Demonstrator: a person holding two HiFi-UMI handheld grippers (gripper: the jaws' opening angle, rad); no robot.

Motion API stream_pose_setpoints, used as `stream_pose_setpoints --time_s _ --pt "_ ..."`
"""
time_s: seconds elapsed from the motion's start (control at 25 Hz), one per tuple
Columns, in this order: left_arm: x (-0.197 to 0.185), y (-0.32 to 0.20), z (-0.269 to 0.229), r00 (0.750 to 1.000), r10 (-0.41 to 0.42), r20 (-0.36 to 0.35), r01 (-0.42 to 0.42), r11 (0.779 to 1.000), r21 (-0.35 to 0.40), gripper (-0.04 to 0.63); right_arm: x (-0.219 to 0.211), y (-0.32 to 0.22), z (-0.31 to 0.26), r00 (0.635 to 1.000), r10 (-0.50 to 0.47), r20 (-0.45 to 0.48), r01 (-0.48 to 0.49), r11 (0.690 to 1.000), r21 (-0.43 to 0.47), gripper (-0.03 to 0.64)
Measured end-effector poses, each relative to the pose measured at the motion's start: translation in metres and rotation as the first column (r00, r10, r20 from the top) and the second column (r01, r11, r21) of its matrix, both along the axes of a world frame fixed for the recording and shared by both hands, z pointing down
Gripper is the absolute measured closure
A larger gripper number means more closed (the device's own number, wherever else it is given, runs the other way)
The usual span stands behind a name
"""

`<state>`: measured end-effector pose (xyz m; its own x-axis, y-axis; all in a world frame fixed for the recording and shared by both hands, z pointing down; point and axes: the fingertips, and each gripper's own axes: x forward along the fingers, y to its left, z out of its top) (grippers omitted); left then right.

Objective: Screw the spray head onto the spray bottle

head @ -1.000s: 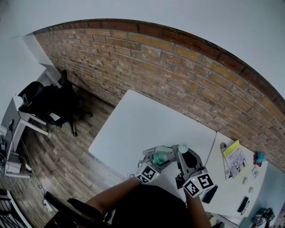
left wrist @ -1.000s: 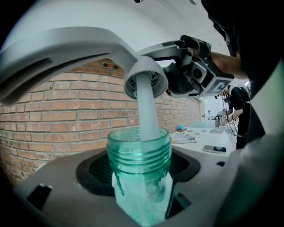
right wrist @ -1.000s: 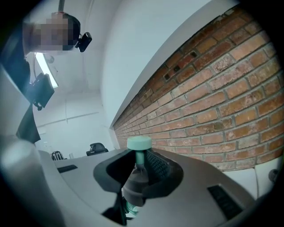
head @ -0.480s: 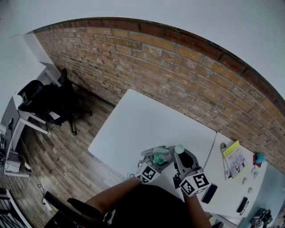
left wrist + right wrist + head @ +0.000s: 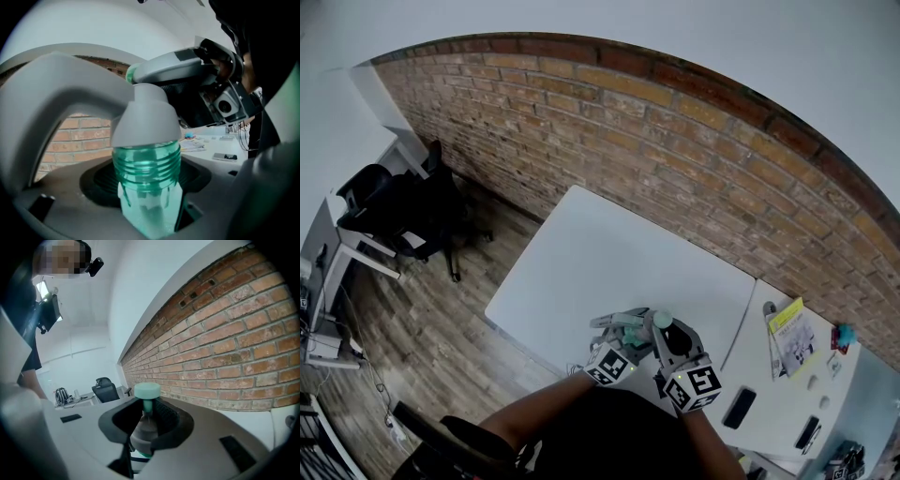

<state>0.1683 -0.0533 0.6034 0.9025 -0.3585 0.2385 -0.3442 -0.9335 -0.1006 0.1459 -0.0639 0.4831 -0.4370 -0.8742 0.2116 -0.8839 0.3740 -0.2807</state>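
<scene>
While clamping the bottle [image 5: 147, 161] in the half-open left gripper [image 5: 623, 328] and the spray head [image 5: 146, 115] in the nearly closed right gripper [image 5: 146, 420], twist down squarely, avoiding cross-threading.

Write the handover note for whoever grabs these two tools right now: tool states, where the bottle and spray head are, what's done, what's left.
Left tool: shut on the green spray bottle, held over the near edge of the white table.
Right tool: shut on the spray head.
Position: the head's grey collar sits on the bottle's neck; several threads show bare below it.
Done: both parts picked up, head set on the neck.
Left: turn the head down until the threads are covered, probably several turns.
</scene>
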Motion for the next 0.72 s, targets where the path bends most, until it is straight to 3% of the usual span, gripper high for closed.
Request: stream_pose_setpoints --time_s 0.4,0.72 --pt "0.0 -0.0002 0.0008 1.0 0.0 0.001 0.0 1.0 0.004 0.27 -0.0042 0.0027 0.0038 0.995 -0.027 -0.096 0.031 0.998 0.048 0.548" --pt "0.0011 0.0003 0.0014 1.0 0.007 0.005 -0.007 1.0 0.005 0.27 -0.0048 0.0086 0.0029 0.99 -0.065 -0.121 0.071 0.996 0.048 0.548"
